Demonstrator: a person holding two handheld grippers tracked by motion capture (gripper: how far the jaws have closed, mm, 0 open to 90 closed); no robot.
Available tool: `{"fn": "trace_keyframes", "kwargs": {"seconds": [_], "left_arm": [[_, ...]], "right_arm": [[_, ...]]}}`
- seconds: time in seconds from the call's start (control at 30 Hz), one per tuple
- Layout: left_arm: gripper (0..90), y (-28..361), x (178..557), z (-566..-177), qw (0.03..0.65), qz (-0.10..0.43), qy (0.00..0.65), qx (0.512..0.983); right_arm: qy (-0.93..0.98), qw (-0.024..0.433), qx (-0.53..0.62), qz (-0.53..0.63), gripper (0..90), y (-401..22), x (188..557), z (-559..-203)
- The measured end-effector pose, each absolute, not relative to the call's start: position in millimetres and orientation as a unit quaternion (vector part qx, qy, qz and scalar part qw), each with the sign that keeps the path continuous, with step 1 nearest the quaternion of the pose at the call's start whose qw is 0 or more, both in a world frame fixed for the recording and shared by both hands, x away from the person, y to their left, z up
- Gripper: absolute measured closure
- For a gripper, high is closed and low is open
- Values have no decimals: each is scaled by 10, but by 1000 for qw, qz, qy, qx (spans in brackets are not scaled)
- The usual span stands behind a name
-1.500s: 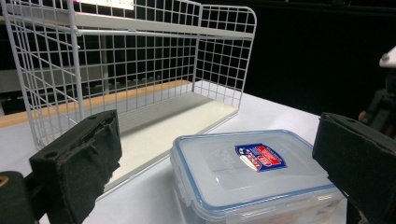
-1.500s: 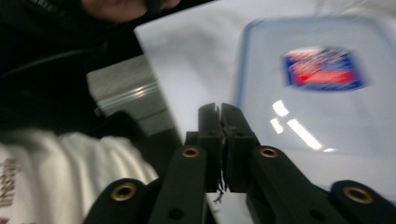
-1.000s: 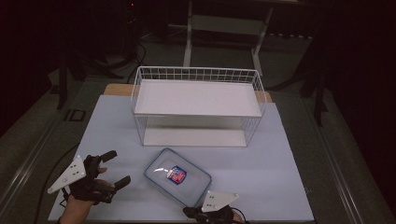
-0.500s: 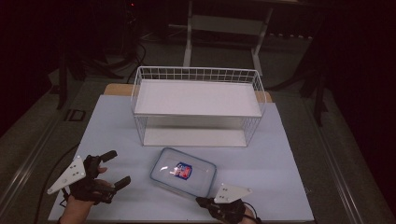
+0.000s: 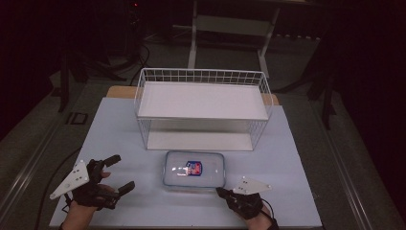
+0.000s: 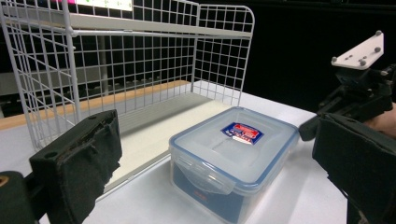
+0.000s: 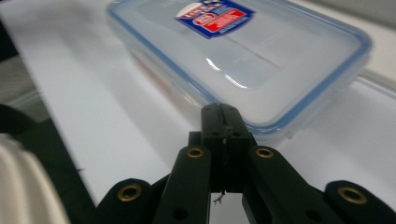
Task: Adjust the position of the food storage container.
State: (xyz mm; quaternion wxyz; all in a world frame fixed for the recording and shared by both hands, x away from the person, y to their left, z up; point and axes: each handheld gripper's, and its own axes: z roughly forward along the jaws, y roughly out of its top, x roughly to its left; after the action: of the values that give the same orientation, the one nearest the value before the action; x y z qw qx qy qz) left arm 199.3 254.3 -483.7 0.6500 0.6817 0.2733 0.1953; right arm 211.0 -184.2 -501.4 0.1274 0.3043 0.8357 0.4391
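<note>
A clear plastic food box with a blue-rimmed lid and a red-and-blue label lies flat on the white table, square to the wire rack behind it. My right gripper is shut with nothing between its jaws. Its closed tips sit against the box's near right corner, and I cannot tell whether they press on it. My left gripper stands open to the left of the box, apart from it. In the left gripper view the box lies ahead between my wide jaws, with the right gripper beyond it.
A white wire rack with two shelves stands just behind the box, its lower shelf at table level. The white tabletop ends near both hands at the front edge. Dark floor and stands surround the table.
The right gripper has slid to the right along the front edge. The box, tilted before, has turned square to the rack and shifted slightly right and away. The left gripper has kept still.
</note>
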Motion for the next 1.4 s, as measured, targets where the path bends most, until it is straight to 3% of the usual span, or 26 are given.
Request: {"fn": "trace_keyframes", "kwargs": {"seconds": [0.43, 0.93, 1.1, 1.3, 1.4], "left_arm": [[11, 2534, 2002, -4846, 647, 194, 273, 685], [11, 2516, 1997, -4847, 647, 194, 268, 687], [11, 2487, 2001, -4843, 653, 183, 268, 685], [11, 2410, 2037, -4799, 649, 180, 267, 689], [11, 2338, 2038, -4759, 638, 181, 263, 701]], "right_arm": [[846, 100, 281, 441, 900, -1691, 2160, -5094], [831, 112, 300, 455, 900, -1784, 2183, -5044], [816, 139, 300, 475, 899, -1853, 2163, -4922], [795, 166, 307, 496, 756, -1958, 2167, -4773], [791, 164, 305, 504, 612, -1975, 2178, -4730]]}}
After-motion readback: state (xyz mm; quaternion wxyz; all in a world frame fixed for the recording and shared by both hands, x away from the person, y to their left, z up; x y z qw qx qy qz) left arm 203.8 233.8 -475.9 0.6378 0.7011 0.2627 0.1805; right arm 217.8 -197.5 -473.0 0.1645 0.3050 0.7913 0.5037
